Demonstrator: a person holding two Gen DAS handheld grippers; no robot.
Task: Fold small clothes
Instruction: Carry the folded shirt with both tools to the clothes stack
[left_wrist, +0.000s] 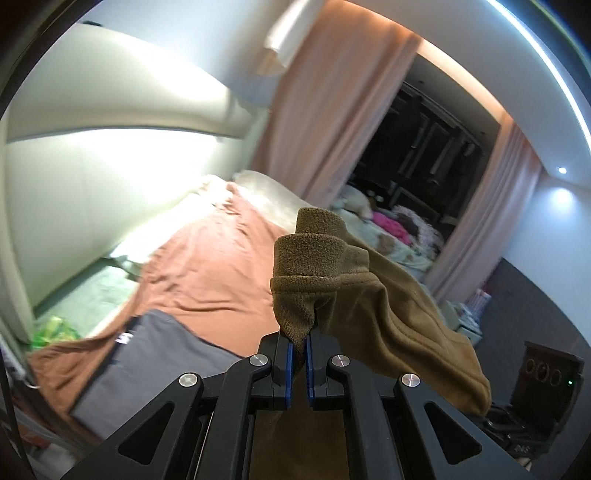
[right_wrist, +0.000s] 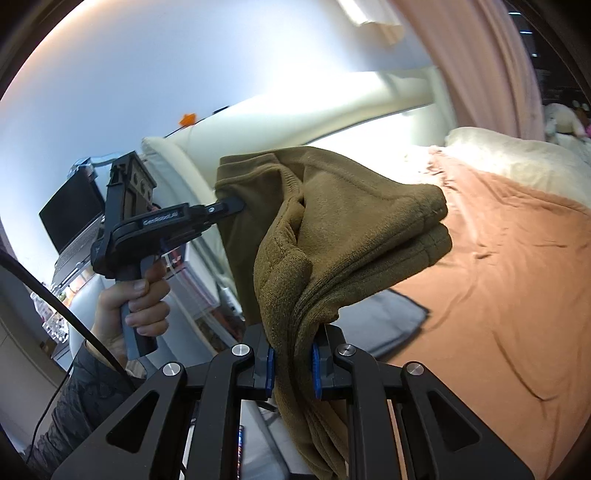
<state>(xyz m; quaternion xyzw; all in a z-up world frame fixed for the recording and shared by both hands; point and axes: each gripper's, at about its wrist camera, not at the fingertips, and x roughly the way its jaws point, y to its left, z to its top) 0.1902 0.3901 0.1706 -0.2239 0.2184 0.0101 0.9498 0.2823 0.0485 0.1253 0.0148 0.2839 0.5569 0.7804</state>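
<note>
Above the near end of the orange-sheeted bed (left_wrist: 207, 258), the olive fleece garment (right_wrist: 332, 236) hangs between the left gripper (left_wrist: 300, 341) and right gripper (right_wrist: 292, 354), both clamped on bunched edges, so a thin pinch could slip and drop it crumpled.

1. the left wrist camera sat just behind its own fingers (left_wrist: 288, 350), looking forward along them and slightly down across the bed (left_wrist: 207, 258) toward the curtains (left_wrist: 306, 122) and dark window (left_wrist: 417, 147).
2. the right wrist camera sat likewise behind its fingers (right_wrist: 269, 363), facing across the bed (right_wrist: 498, 277) toward the headboard (right_wrist: 332, 122) and wall, with the left gripper (right_wrist: 236, 203) seen side-on at its left.
3. both views were very close to the olive garment (left_wrist: 369, 288) (right_wrist: 332, 221), which filled the near centre.
4. they shared the garment, the orange bedspread, the headboard, and the grey cloth (left_wrist: 155, 358) (right_wrist: 391, 317).
</note>
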